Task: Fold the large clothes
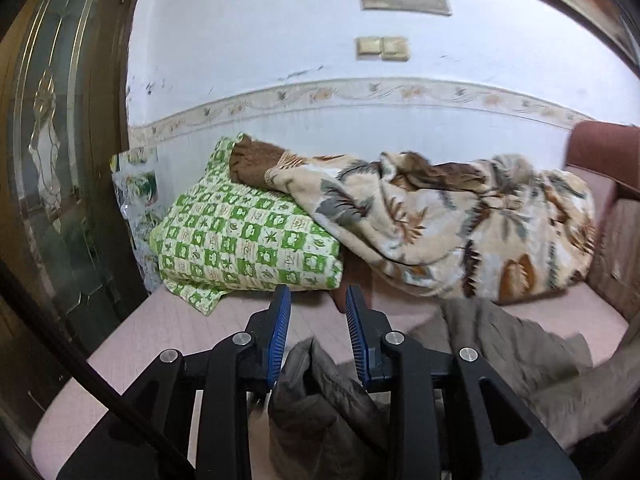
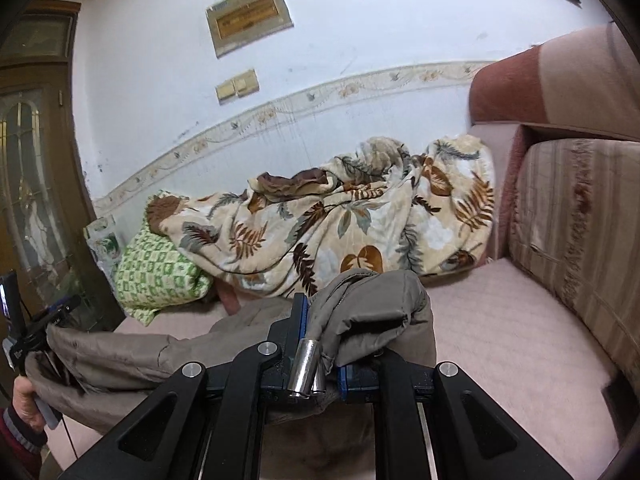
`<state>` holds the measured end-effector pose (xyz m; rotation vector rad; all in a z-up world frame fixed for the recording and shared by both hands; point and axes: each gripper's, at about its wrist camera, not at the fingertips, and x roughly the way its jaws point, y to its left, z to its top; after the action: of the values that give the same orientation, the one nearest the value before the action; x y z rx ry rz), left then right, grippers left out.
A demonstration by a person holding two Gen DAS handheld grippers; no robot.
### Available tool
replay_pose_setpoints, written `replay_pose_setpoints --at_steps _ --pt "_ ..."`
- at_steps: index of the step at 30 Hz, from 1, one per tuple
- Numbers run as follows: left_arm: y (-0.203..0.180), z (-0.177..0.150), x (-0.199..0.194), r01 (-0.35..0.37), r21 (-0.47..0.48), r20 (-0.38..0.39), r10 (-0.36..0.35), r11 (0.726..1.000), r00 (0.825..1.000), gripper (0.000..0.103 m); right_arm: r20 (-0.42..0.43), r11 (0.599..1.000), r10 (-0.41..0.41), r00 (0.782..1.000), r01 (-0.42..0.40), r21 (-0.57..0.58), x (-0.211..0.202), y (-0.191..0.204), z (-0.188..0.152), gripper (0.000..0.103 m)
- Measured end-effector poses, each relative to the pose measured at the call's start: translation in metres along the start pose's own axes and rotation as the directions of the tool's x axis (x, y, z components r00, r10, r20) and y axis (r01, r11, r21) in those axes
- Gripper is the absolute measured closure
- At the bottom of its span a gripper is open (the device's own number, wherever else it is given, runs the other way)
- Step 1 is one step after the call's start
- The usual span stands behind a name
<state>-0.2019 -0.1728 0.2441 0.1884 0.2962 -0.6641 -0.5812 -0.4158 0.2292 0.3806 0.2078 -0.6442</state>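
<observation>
1. Left gripper [image 1: 318,300]: black angular linkage arms with triangular cut-outs; round silver pivot screws; two blue ribbed finger pads [image 1: 280,334].
2. Black cable [image 1: 80,364]: runs diagonally past the left linkage.
3. Right gripper [image 2: 320,316]: same black arms and silver screws; blue pads mostly covered.
4. Hand [image 2: 24,400]: bare skin; dark red sleeve with grey ribbed cuff.

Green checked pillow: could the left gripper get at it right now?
Probably not: the left gripper has the grey-brown jacket bunched between its fingers, though the way to the green checked pillow looks clear.
</observation>
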Motion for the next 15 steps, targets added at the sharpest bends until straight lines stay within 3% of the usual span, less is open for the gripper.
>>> replay_pose_setpoints --at_steps 5,11,13,15 --pt "-0.013 0.005 0.076 -0.055 0.016 -0.043 0.056 0.998 0.998 0.075 -0.059 0.999 -0.040 0.997 0.040 0.005 0.092 -0.005 0.015 0.091" --pt "-0.026 0.000 0.157 -0.114 0.061 -0.140 0.121 0.992 0.983 0.075 -0.162 0.992 -0.119 0.980 0.124 0.020 0.181 -0.028 0.004 0.091" --pt "-0.023 -0.001 0.174 -0.129 0.055 -0.164 0.136 0.990 0.977 0.070 -0.189 0.987 -0.143 0.972 0.154 0.049 0.200 -0.043 -0.004 0.091" --pt "-0.018 -0.003 0.186 -0.136 0.046 -0.180 0.142 0.990 0.973 0.058 -0.218 0.979 -0.164 0.962 0.186 0.082 0.217 -0.059 -0.011 0.091"
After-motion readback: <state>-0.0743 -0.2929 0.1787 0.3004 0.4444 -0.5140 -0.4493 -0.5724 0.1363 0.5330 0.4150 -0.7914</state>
